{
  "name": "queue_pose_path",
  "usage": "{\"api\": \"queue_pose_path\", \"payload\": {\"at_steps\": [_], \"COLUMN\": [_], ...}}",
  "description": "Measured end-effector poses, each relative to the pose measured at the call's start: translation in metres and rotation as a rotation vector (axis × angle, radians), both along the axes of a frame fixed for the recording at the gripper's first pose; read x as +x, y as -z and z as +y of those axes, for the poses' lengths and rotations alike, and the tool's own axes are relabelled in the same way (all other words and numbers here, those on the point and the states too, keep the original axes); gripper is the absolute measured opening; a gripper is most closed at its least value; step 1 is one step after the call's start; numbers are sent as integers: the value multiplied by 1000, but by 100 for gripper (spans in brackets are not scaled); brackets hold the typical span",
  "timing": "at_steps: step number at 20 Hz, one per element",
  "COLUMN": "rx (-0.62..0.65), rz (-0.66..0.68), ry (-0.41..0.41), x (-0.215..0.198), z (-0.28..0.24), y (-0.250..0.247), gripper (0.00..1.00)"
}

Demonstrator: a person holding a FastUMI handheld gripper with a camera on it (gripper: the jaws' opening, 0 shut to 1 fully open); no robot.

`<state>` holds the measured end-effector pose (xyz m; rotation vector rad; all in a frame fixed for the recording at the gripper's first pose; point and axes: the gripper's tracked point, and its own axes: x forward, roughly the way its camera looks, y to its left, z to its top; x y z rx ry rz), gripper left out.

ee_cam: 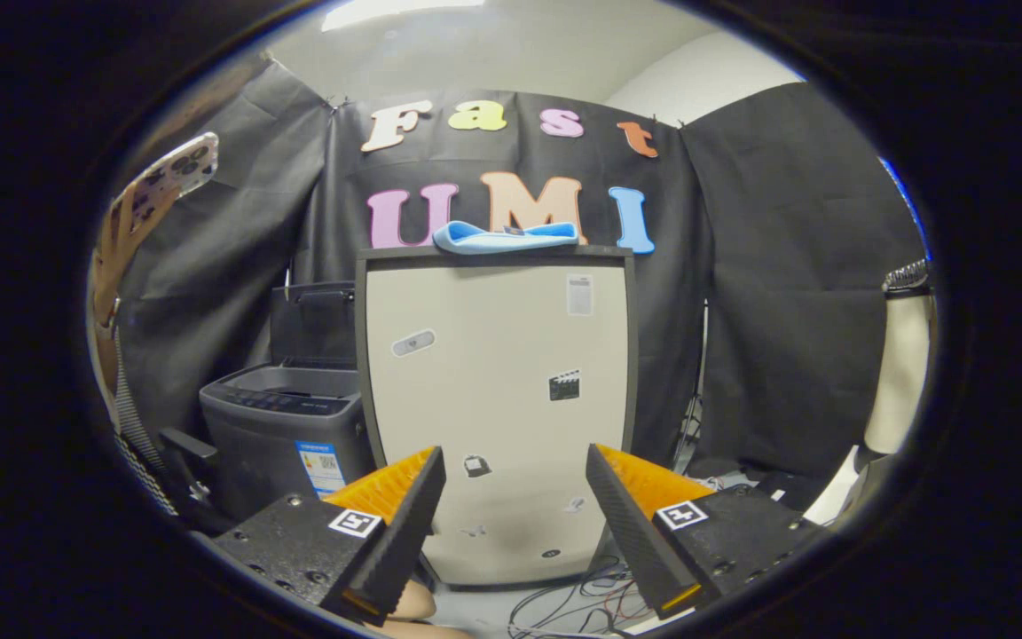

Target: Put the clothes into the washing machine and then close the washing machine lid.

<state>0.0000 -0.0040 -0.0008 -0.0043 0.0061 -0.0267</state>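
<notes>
A folded blue cloth (506, 237) lies on top of a tall cream-fronted cabinet (498, 408) straight ahead, well above and beyond my fingers. A dark grey top-loading washing machine (285, 435) stands to the left of the cabinet, with its lid (314, 321) raised upright at the back. My gripper (515, 470) is open, its fingers spread wide with nothing between them, held low in front of the cabinet and far from both cloth and machine.
A person's arm holding a phone (176, 173) is at the far left, with a striped sleeve (134, 435) below it. Cables (582, 599) trail on the floor under the cabinet. A pale mannequin-like form (901, 373) stands at the right.
</notes>
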Motion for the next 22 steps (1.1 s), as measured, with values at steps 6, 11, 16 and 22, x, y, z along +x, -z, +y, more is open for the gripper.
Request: {"api": "queue_pose_path", "payload": {"at_steps": [6,11,16,22], "rx": [1,5,5,74], "rz": [-3,-1,-7,30], "ry": [11,19,68,167], "x": [0,0,1,21], "z": [-1,-3,-11,-20], "y": [-1,0,-1,3], "gripper": [97,97,97,97]}}
